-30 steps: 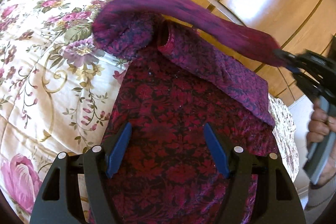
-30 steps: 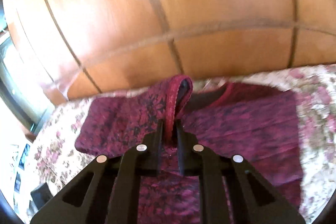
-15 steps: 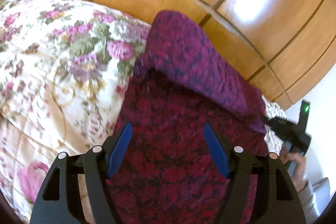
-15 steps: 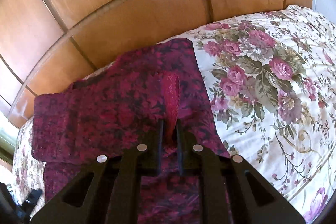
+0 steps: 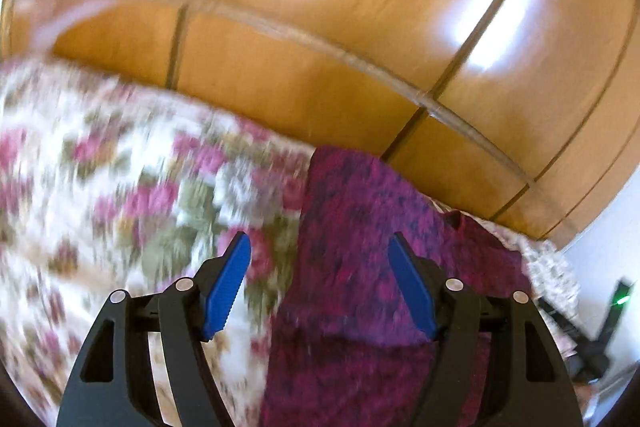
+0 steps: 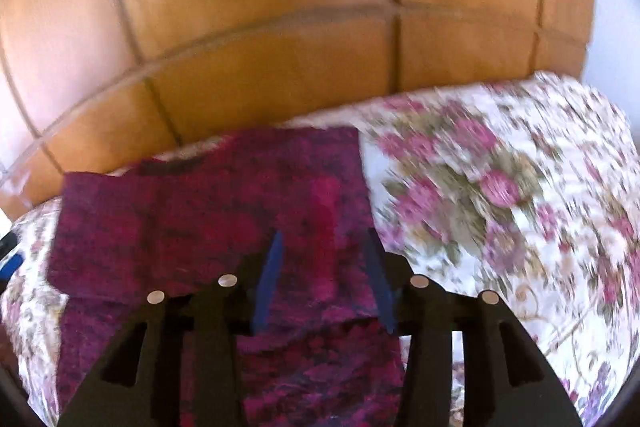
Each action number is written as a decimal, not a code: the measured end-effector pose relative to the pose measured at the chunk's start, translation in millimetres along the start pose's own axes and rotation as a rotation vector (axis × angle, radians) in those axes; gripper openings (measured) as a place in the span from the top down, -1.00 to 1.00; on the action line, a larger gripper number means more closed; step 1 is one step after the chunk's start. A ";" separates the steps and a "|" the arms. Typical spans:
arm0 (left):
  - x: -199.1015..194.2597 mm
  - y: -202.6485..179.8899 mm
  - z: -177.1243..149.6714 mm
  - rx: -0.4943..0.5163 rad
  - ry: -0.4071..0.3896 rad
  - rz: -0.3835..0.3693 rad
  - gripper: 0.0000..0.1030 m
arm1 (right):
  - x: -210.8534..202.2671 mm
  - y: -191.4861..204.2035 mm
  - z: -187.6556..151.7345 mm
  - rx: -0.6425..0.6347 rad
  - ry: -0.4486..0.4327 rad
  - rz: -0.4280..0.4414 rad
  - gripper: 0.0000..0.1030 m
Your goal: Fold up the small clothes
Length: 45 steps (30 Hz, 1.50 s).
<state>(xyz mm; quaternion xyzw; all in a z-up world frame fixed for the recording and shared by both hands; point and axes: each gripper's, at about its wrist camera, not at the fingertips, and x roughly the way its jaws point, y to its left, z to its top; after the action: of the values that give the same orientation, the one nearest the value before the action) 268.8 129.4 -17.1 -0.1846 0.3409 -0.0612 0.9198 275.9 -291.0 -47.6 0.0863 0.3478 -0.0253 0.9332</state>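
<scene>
A dark red and purple patterned garment [image 5: 360,247] lies on the floral bedspread [image 5: 120,195], with both sleeves folded in over its body. My left gripper [image 5: 320,283] is open and empty above the garment's left edge. In the right wrist view the garment [image 6: 200,219] lies flat with its folded sleeve under my right gripper [image 6: 324,279], which is open with the jaws a moderate gap apart and holds nothing. Both views are blurred by motion.
A glossy wooden panelled headboard [image 5: 320,47] rises right behind the bed, and it also fills the top of the right wrist view [image 6: 280,27]. The bedspread [image 6: 500,207] stretches to the right of the garment. The other gripper's dark body [image 5: 592,339] shows at the far right.
My right gripper carried the sleeve across the garment, laid it down and opened, letting it go. My left gripper stayed open and shifted left toward the garment's edge.
</scene>
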 end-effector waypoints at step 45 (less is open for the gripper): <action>-94.1 4.9 -200.0 -0.025 0.174 0.160 -0.18 | -23.8 15.7 -133.0 -0.171 0.200 -0.037 -0.85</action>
<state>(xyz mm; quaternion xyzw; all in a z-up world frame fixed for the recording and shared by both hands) 67.3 96.8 -101.9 -0.1621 0.4339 0.0009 0.8863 173.9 -252.1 -128.6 0.0020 0.4414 -0.0042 0.8973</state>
